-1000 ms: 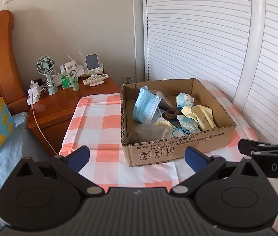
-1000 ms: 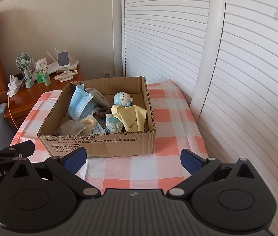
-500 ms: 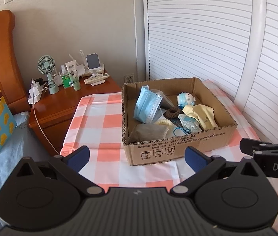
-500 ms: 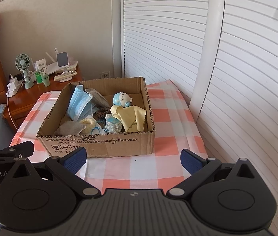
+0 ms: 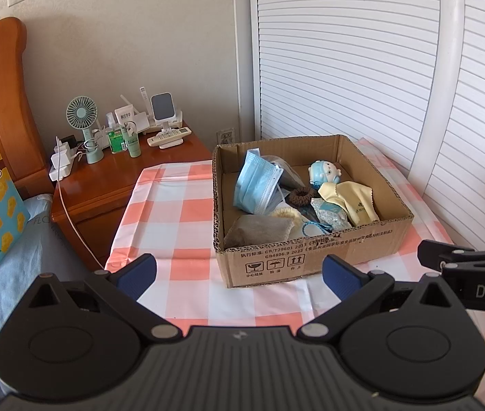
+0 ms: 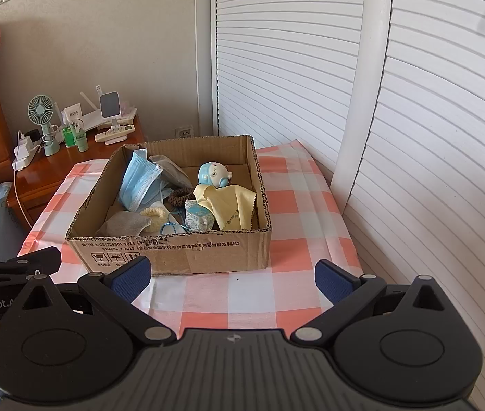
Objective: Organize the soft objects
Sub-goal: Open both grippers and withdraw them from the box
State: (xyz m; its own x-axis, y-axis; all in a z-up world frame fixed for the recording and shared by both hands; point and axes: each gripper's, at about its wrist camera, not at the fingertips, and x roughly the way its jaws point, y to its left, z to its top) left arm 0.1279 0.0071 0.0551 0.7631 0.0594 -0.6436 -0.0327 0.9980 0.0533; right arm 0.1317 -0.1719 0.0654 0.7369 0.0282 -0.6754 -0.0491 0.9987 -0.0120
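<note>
The checked tablecloth (image 5: 181, 202) spreads under my cardboard box (image 5: 311, 257), which sits near its middle. My left claw (image 5: 239, 272) and right claw (image 6: 232, 275) both hang spread wide and empty, short of the box's near wall. Inside the box lie a blue face mask (image 5: 258, 185), a yellow cloth (image 5: 352, 198), a grey pouch (image 5: 259, 229), a small blue doll (image 5: 324, 173) and a brown scrunchie (image 5: 301, 194).

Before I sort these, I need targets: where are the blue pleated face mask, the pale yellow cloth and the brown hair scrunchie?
blue pleated face mask (image 5: 258, 185), left wrist view, middle of its pleats.
pale yellow cloth (image 6: 230, 210), right wrist view, centre of the fabric.
brown hair scrunchie (image 5: 301, 194), left wrist view, on its ring.
</note>
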